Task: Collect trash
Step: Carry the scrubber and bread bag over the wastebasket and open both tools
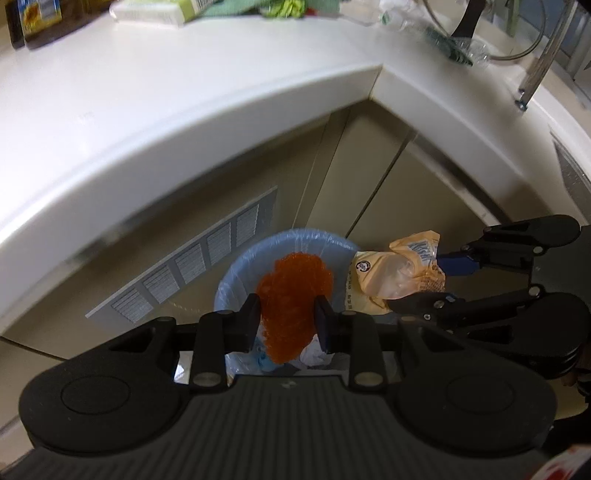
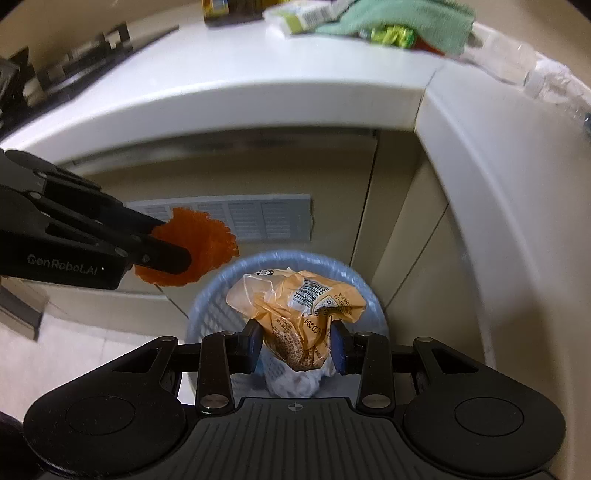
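Note:
My left gripper (image 1: 286,319) is shut on an orange mesh net (image 1: 291,295) and holds it above a blue bin (image 1: 236,273) lined with a clear bag on the floor. My right gripper (image 2: 297,341) is shut on a crumpled yellow wrapper (image 2: 299,299) and holds it over the same bin (image 2: 210,314). White crumpled trash (image 2: 299,380) lies inside the bin. The right gripper (image 1: 424,278) with the wrapper (image 1: 399,275) shows at the right of the left wrist view. The left gripper (image 2: 166,240) with the net (image 2: 207,236) shows at the left of the right wrist view.
A white L-shaped counter (image 1: 184,110) overhangs the bin. On it lie a green cloth (image 2: 399,18), a tissue pack (image 2: 299,16), a clear plastic bottle (image 2: 532,70) and dark bottles (image 1: 33,22). Beige cabinet doors with a vent grille (image 1: 192,262) stand behind the bin.

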{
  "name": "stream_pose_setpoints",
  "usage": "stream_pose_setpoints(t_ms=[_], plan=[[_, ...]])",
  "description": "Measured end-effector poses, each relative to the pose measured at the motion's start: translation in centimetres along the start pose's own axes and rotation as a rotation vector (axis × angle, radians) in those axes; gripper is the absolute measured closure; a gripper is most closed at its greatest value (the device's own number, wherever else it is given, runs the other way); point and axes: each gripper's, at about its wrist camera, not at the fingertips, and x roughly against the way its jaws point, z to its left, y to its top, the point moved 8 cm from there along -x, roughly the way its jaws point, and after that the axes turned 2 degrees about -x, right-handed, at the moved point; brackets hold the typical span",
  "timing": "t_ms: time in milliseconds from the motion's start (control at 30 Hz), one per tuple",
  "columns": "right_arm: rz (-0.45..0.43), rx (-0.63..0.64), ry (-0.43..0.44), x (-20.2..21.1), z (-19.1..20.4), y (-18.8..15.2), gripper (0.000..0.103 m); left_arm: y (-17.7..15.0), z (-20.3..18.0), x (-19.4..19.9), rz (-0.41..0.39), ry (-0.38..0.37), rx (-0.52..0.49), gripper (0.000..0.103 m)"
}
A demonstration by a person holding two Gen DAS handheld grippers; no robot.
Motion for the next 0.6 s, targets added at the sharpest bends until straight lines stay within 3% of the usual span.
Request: stream_pose_setpoints(t_ms=[600], plan=[[0.116,0.027,-0.015,-4.4,0.3,-2.3,0.065,-2.2,0.4,-4.4,0.1,0.011,0.051,0.075]])
